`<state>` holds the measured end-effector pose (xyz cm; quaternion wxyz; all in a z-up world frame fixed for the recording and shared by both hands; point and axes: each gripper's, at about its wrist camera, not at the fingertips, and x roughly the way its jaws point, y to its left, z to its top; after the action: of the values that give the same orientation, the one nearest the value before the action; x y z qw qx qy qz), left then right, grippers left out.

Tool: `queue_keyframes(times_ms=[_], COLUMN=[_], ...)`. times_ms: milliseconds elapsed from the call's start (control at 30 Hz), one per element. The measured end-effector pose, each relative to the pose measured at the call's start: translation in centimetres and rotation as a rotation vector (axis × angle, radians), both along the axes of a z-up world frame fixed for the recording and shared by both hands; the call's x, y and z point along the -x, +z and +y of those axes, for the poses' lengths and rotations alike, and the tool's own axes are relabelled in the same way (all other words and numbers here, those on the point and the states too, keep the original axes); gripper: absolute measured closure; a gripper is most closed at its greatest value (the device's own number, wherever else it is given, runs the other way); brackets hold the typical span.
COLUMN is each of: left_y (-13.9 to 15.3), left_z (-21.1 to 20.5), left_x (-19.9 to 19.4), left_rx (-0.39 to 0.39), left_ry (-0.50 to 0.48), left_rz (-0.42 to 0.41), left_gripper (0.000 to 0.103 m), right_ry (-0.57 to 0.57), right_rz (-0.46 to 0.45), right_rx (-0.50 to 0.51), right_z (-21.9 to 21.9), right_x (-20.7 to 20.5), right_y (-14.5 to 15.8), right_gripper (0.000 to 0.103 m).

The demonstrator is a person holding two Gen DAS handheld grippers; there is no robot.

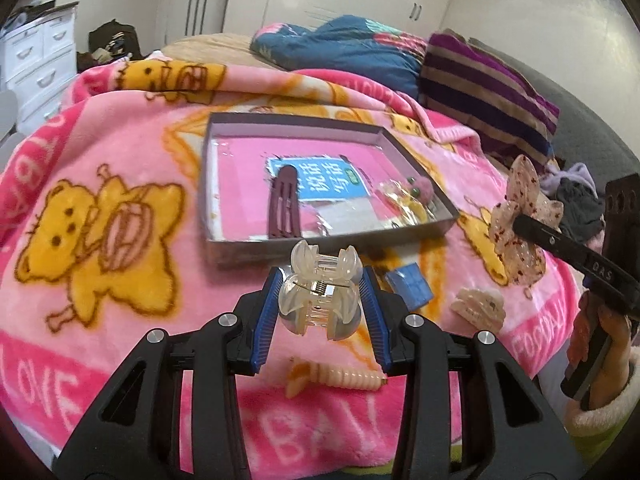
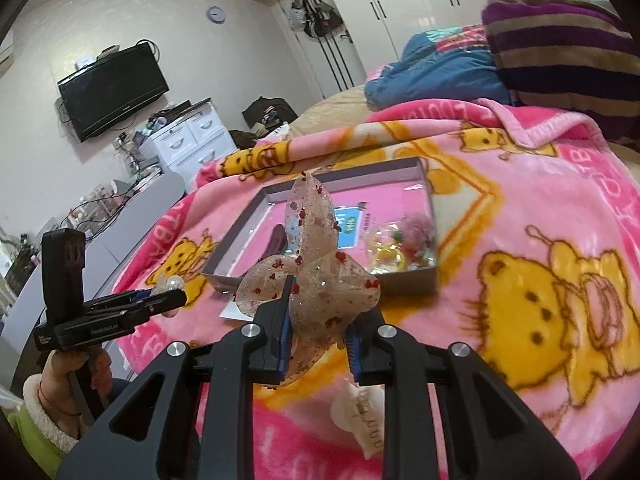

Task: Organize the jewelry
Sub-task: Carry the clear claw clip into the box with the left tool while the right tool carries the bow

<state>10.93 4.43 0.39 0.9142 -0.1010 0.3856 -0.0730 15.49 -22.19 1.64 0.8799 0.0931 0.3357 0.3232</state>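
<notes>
The pink blanket (image 1: pixel 132 184) carried white block letters along its dark pink border, reading "LOVE" and part of "FOOTBALL". A blue label (image 1: pixel 320 178) inside the shallow box (image 1: pixel 224 240) bore Chinese characters, "说话写话". The right gripper (image 1: pixel 520 222) arm showed the letters "DAS".

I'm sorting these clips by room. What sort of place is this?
Most likely a bedroom at home: the work is done on a bed under a pink bear blanket, with white wardrobe doors behind and a wall-mounted television over a white chest of drawers.
</notes>
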Motion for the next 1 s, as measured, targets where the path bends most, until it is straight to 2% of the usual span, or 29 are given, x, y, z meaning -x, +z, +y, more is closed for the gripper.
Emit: queue_keyframes(times_ms=[600,1000], left_y=[4.2,5.6], left_z=[2.6,1.9], left_x=[-2.6,-5.4], left_rx=[0.011,0.024], left_ry=[0.072,0.047], left_rz=[-0.087,-0.111], left_gripper=[0.072,0.072], right_ry=[0.074,0.067], right_rz=[-0.068,-0.097], right_rx=[0.003,0.014], right_z=[4.5,5.3], right_x=[-1.8,-3.5], right_y=[3.0,4.7], right_gripper=[0.082,0.082])
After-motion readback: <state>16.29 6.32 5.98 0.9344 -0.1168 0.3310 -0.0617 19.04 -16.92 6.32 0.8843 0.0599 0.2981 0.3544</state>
